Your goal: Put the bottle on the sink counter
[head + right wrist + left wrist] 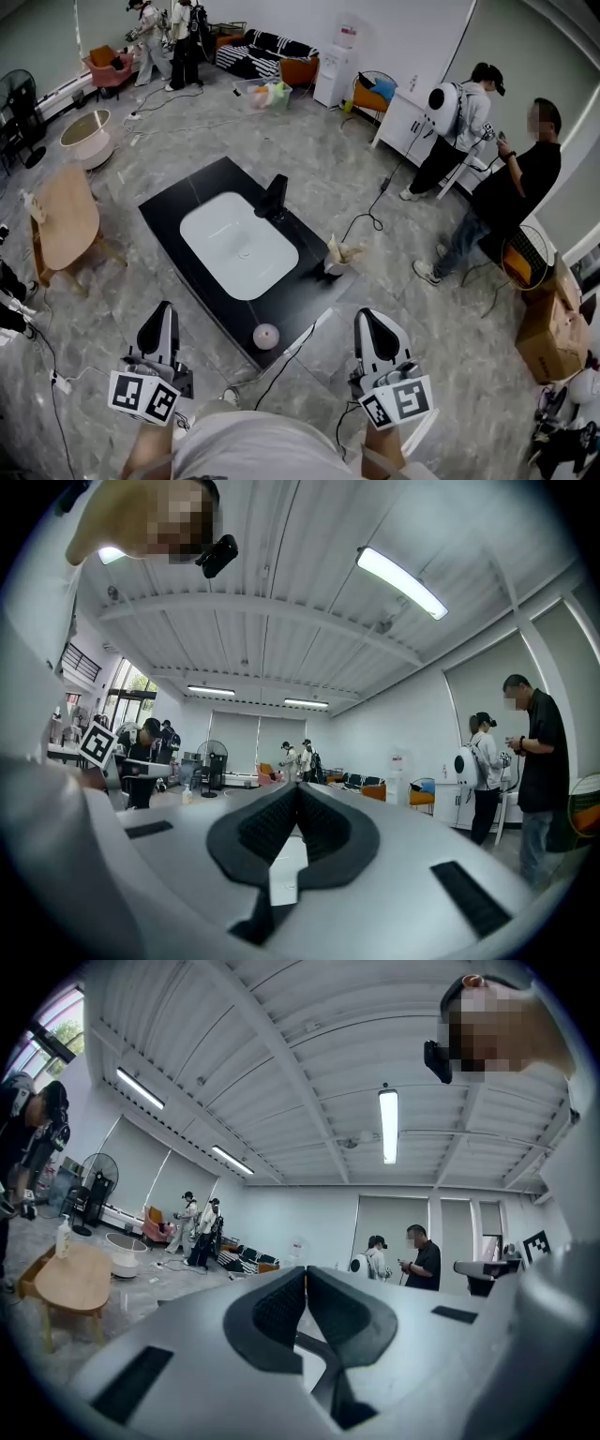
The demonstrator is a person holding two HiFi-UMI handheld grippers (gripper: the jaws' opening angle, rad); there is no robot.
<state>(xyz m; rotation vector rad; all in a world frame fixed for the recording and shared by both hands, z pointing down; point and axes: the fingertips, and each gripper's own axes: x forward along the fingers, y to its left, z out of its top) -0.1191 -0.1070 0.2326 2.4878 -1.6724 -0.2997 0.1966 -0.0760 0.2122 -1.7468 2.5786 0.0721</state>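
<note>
Step one, fetching, is not begun: my left claw and right claw are both pinched closed, empty. The bottle seems to stand on the wooden table, well apart from the tabletop. Next I must reach it and open a claw.

Here's a big open lab-style hall: a freestanding sink counter sits mid-frame on marbled floor, cables snake around, geared-up people cluster upper left, strip lights line the ribbed ceiling.
</note>
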